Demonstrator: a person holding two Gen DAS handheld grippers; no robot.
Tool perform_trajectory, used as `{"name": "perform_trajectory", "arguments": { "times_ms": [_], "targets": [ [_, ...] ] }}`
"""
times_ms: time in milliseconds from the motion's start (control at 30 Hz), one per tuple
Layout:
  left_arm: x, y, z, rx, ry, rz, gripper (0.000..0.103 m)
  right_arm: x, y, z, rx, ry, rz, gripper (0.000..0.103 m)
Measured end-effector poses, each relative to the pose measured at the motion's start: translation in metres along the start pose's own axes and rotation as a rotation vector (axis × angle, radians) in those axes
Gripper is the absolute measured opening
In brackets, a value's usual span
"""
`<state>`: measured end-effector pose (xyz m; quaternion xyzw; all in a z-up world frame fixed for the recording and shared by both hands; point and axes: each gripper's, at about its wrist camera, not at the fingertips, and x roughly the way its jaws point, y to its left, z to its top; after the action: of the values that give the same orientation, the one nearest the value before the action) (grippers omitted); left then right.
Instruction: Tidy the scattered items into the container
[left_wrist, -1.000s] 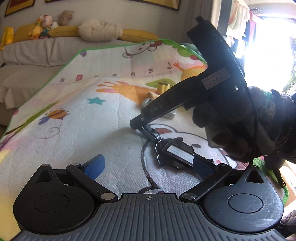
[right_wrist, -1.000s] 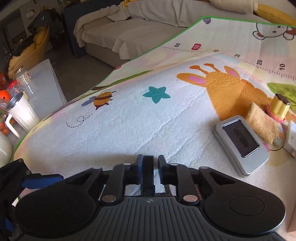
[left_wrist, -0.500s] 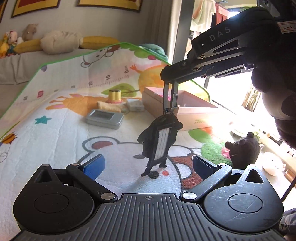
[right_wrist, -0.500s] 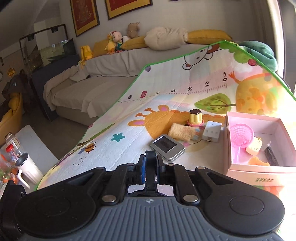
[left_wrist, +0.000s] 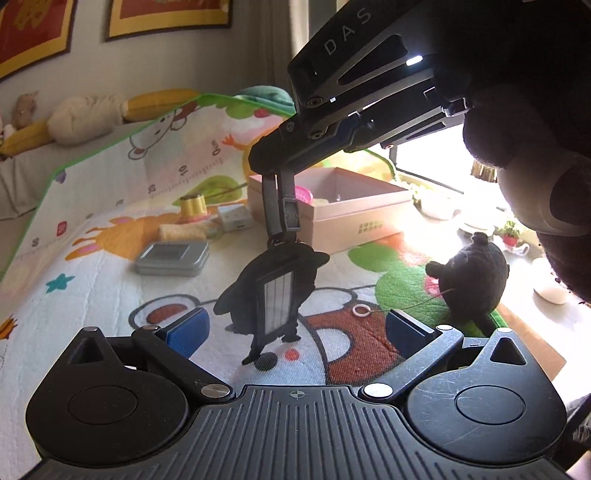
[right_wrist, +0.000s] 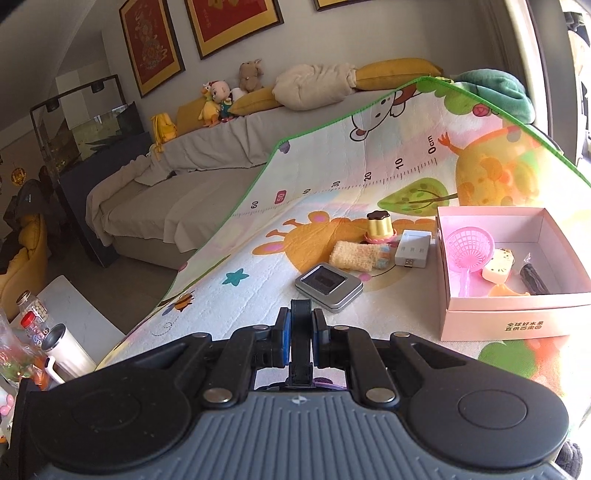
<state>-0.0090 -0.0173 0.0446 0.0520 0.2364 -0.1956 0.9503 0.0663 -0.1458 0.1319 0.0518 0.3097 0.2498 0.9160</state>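
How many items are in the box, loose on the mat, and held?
In box: 4 (strainer, cat toy, orange piece, dark stick)
On mat: 5 (tin, sponge, pudding, adapter, plush)
Held: 1 (tag)
Total: 10

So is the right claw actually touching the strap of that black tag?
Touching. In the right wrist view the right claw has both blue pads pressed against the black strap; the left wrist view shows the tag hanging from it.
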Motion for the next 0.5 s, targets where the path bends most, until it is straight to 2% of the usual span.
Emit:
{"name": "perform_trajectory", "arguments": {
  "times_ms": [233,333,433,500],
  "targets": [
    [0.039,0.001,0.013,0.042,0.007,-0.01,0.103,0.006,-0.004,0.003,0.006,-0.004,0.007,0.011],
    [0.055,0.005,0.015,0.049,0.027,0.016,0.103,0.009,-0.01,0.006,0.011,-0.015,-0.003,0.011],
    [0.063,0.013,0.016,-0.005,0.039,0.077,0.103,0.012,-0.015,0.008,0.026,-0.023,-0.008,0.011],
    [0.063,0.019,0.016,-0.052,0.033,0.086,0.103,0.013,-0.018,0.008,0.035,-0.026,-0.002,0.011]
  ]
}}
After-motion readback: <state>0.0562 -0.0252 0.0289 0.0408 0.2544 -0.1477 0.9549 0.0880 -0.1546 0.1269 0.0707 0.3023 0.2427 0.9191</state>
